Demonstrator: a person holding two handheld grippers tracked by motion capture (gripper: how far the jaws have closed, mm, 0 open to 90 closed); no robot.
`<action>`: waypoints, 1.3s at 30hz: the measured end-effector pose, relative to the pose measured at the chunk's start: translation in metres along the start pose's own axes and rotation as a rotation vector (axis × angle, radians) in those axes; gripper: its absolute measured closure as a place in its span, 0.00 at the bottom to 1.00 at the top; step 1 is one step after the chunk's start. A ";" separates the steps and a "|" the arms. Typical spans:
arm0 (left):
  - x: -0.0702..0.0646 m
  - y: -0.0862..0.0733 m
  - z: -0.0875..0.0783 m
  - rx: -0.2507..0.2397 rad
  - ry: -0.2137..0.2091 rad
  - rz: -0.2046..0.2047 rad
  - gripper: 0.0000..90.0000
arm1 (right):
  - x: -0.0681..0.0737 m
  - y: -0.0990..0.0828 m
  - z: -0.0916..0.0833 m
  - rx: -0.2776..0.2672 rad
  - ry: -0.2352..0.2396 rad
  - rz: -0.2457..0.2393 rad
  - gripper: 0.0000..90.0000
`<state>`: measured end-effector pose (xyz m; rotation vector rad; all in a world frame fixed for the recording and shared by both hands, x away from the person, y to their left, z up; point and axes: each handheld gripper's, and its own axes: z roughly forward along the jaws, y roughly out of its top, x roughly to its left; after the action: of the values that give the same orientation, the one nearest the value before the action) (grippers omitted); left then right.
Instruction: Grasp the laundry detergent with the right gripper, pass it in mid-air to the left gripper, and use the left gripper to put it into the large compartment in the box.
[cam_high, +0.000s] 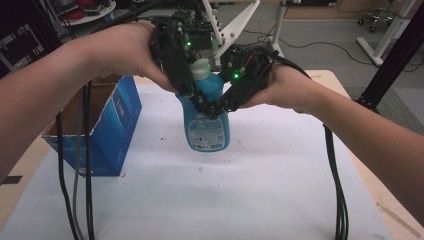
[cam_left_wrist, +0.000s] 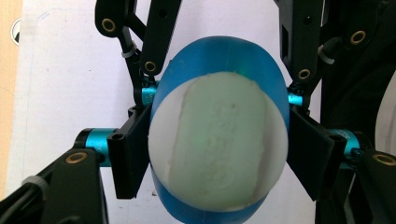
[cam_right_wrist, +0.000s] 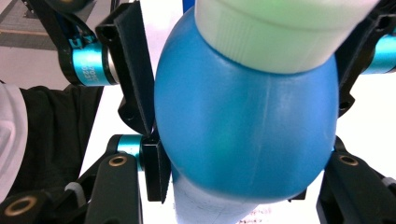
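Note:
A blue bottle (cam_high: 207, 131) with a pale green cap (cam_high: 201, 69) stands upright over the middle of the white table cover (cam_high: 260, 190). I cannot tell whether its base rests on the cover. Both grippers clamp its shoulder just below the cap. My left gripper (cam_high: 192, 97) comes from above left and is shut on it. In the left gripper view I look down on the cap (cam_left_wrist: 219, 140), with a pad (cam_left_wrist: 133, 154) pressed on each side. My right gripper (cam_high: 221, 106) reaches in from the right, shut on the blue bottle (cam_right_wrist: 243, 121) as well.
An open blue cardboard box (cam_high: 107, 131) stands at the table's left edge, close beside the left forearm. Black cables (cam_high: 340, 200) trail from both grippers over the front of the table. White frame legs (cam_high: 235, 25) rise behind the bottle.

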<state>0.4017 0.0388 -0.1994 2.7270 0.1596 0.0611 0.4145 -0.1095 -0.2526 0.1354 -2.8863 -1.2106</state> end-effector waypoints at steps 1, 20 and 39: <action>0.000 0.000 0.000 -0.002 0.000 -0.003 0.33 | 0.000 0.000 0.000 -0.001 0.001 -0.003 0.51; 0.001 -0.001 -0.002 -0.004 0.018 -0.008 0.41 | 0.001 0.000 0.001 0.013 -0.007 0.009 0.51; 0.000 0.000 0.005 0.022 0.022 0.002 0.42 | -0.002 -0.003 0.006 0.019 0.040 0.002 0.35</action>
<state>0.4015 0.0368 -0.2035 2.7493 0.1650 0.0903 0.4167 -0.1071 -0.2584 0.1545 -2.8638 -1.1671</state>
